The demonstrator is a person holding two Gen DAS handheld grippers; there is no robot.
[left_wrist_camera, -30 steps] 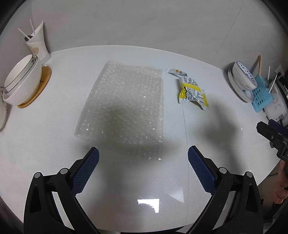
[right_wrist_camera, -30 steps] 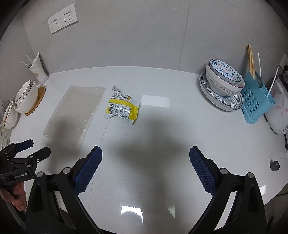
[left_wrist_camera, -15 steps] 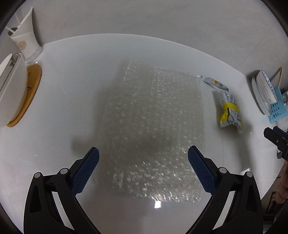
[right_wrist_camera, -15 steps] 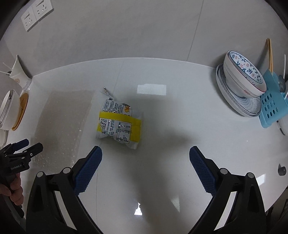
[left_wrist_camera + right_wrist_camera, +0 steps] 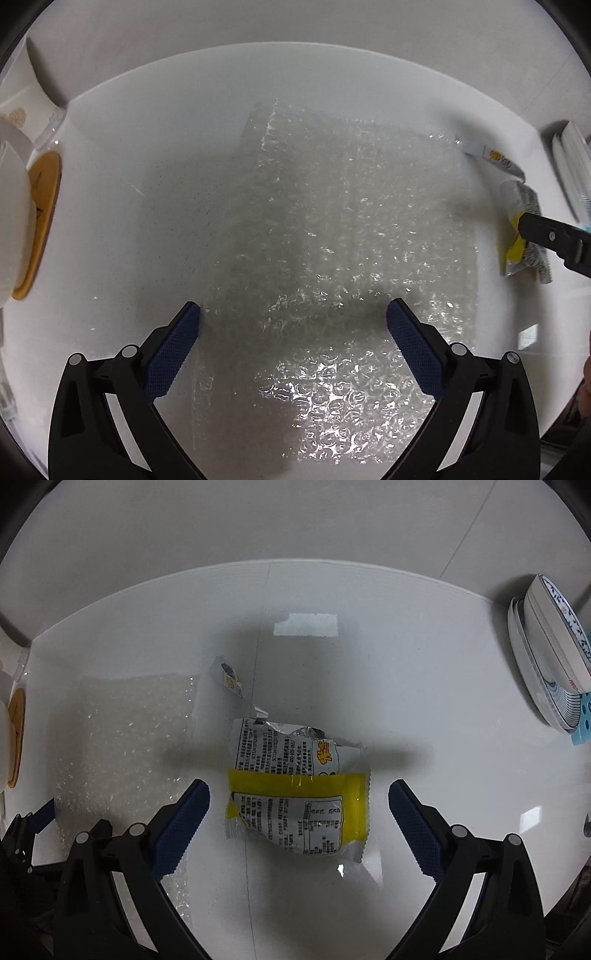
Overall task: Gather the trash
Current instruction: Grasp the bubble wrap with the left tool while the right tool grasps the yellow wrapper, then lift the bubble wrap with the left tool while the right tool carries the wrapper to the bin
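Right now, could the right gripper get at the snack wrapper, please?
Probably yes: the right gripper is open with the wrapper lying flat between its fingers, and nothing covers it; the bubble wrap lies off to one side.

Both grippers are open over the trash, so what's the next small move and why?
Probably lower the right gripper and shut it on the yellow snack wrapper, which lies flat between its open fingers. The left gripper is likewise open over the bubble wrap and could pinch its near edge.
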